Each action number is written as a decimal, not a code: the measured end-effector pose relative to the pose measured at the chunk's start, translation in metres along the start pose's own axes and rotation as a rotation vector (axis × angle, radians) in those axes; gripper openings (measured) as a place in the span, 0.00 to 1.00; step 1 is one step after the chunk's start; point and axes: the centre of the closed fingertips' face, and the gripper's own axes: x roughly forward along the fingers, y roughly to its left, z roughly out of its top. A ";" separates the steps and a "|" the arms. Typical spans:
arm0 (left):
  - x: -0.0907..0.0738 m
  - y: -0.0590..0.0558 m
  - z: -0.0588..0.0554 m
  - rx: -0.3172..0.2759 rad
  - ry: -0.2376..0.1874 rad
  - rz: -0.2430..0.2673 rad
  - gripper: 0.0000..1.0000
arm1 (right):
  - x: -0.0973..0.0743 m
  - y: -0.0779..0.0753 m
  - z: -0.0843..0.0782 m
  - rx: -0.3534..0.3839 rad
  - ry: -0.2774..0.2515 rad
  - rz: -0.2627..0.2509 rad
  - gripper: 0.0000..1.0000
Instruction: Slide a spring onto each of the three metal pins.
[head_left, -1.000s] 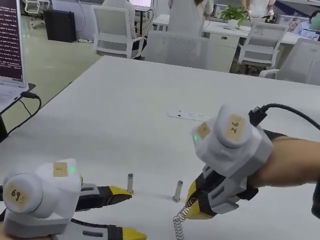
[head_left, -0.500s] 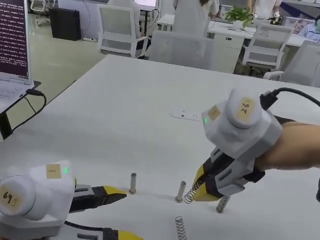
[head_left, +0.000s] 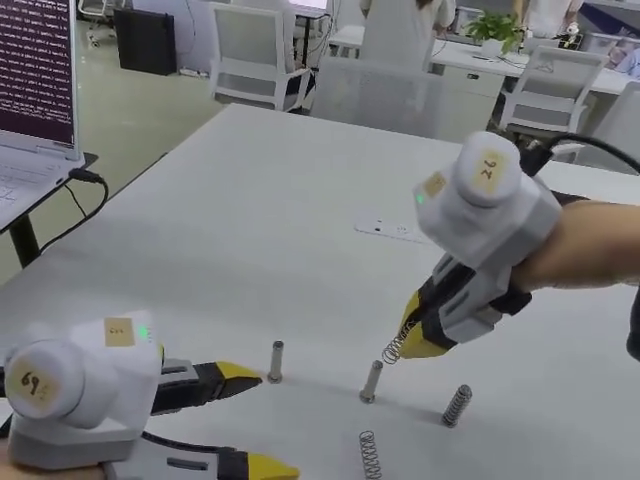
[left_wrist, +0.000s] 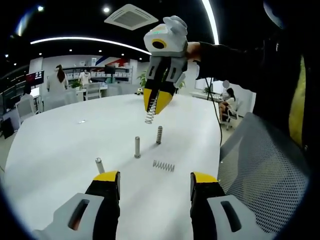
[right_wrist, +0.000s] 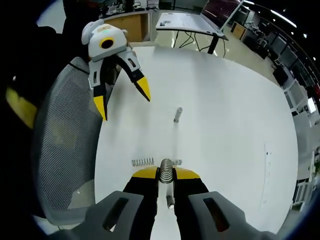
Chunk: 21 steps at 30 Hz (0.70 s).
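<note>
My right gripper (head_left: 418, 340) pinches 1 spring (head_left: 395, 347) above the middle pin (head_left: 371, 380); I'd centre its end over the tip, then lower. Left gripper (left_wrist: 155, 178) wide.

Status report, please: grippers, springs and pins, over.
Right gripper shut on a spring, close above the middle pin, not on it. Left gripper open, low. Fitted spring on one pin, loose spring on the table. Nothing blocks the pin.

White table (head_left: 200, 230) carries pins (head_left: 276, 361), a loose spring (head_left: 370, 453).
</note>
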 end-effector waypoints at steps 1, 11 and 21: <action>0.000 0.000 0.000 0.001 0.000 0.000 0.53 | 0.001 -0.002 -0.001 -0.004 0.009 -0.002 0.08; 0.001 -0.003 -0.001 0.004 0.005 -0.008 0.53 | 0.016 -0.010 -0.007 -0.032 0.083 0.014 0.08; 0.002 -0.002 0.000 0.002 0.001 -0.004 0.54 | 0.027 -0.017 -0.011 -0.039 0.116 0.017 0.08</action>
